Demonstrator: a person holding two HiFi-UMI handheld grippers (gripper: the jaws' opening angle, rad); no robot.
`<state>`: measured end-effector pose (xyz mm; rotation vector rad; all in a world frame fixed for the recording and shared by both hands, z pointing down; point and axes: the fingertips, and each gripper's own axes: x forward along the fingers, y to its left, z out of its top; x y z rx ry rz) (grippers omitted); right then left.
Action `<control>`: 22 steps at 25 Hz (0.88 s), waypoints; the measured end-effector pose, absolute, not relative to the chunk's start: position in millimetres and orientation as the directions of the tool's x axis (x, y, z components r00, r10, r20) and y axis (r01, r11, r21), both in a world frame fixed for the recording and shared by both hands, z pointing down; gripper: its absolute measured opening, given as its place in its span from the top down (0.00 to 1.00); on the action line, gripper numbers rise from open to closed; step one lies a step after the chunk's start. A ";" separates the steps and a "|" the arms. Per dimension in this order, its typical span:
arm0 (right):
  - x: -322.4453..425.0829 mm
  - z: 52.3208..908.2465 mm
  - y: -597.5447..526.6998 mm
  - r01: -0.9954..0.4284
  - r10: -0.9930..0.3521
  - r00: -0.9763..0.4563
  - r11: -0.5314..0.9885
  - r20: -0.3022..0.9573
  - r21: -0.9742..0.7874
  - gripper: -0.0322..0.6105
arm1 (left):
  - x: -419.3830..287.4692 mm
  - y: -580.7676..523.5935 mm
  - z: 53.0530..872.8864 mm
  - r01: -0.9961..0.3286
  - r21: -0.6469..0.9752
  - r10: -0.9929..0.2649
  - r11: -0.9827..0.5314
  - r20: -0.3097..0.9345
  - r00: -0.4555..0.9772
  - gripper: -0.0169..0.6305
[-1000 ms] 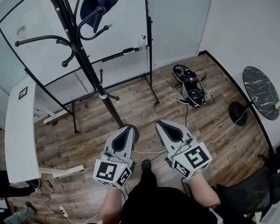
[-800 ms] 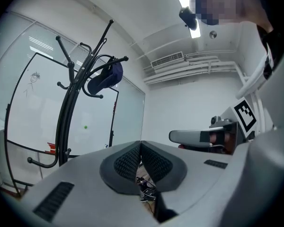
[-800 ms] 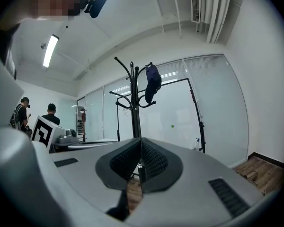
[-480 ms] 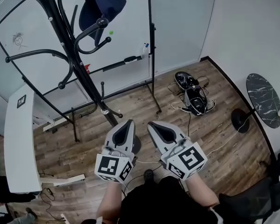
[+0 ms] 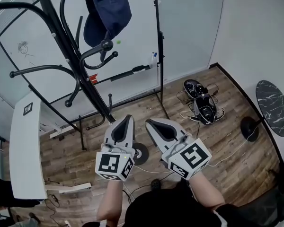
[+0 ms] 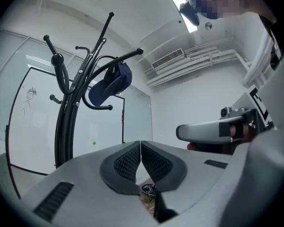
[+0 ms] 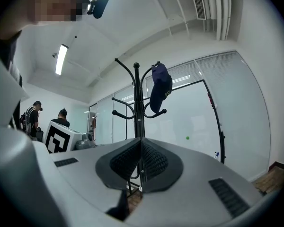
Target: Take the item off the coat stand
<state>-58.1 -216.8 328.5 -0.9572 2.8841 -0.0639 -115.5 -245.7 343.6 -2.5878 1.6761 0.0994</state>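
**Markings.** Black-and-white square code on each gripper's cube and on a tag [image 5: 27, 109] on the white table [image 5: 23, 169] at left. A small doodled figure [image 5: 22, 47] on the whiteboard [image 5: 42, 37]; no words legible.

**Left gripper** [image 5: 128, 117]. Pads [image 6: 128, 162] pressed together, nothing between them.

**Right gripper** [image 5: 148, 122]. Pads [image 7: 154, 162] likewise closed and empty, just beside the left one.

**Item.** Navy cap [image 5: 106, 13] hanging on an upper hook of the black coat stand [image 5: 80, 74], far side, well apart from both grippers.

**Obscured.** The cap's top is cut off by the head view's upper edge. The stand's lower pole passes behind the left gripper. Cabled devices [image 5: 201, 103] on the floor at far right are too small to identify.
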 end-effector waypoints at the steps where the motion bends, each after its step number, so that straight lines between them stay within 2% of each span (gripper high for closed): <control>1: -59.8 325.3 -219.1 -0.591 -0.594 -0.800 0.804 -0.083 -0.062 0.90 | -117.1 -250.6 342.2 -0.916 -0.018 -0.912 -0.402 -0.082 0.402 0.95; 8: -58.5 311.9 -239.2 -0.599 -0.602 -0.794 0.799 -0.089 -0.056 0.90 | -132.0 -280.4 314.9 -0.924 -0.077 -0.915 -0.375 -0.133 0.382 0.95; 14: -52.8 301.8 -250.0 -0.617 -0.619 -0.778 0.785 -0.110 -0.057 0.90 | -150.5 -307.9 281.8 -0.952 -0.147 -0.934 -0.270 -0.199 0.295 0.94; 17: -55.6 299.2 -250.1 -0.615 -0.614 -0.782 0.788 -0.106 -0.032 0.90 | -157.2 -316.4 269.5 -0.959 -0.165 -0.939 -0.230 -0.222 0.264 0.83; 22: -58.4 292.9 -246.6 -0.610 -0.605 -0.789 0.792 -0.107 0.021 0.90 | -165.4 -325.8 244.8 -0.968 -0.189 -0.934 -0.165 -0.284 0.215 0.81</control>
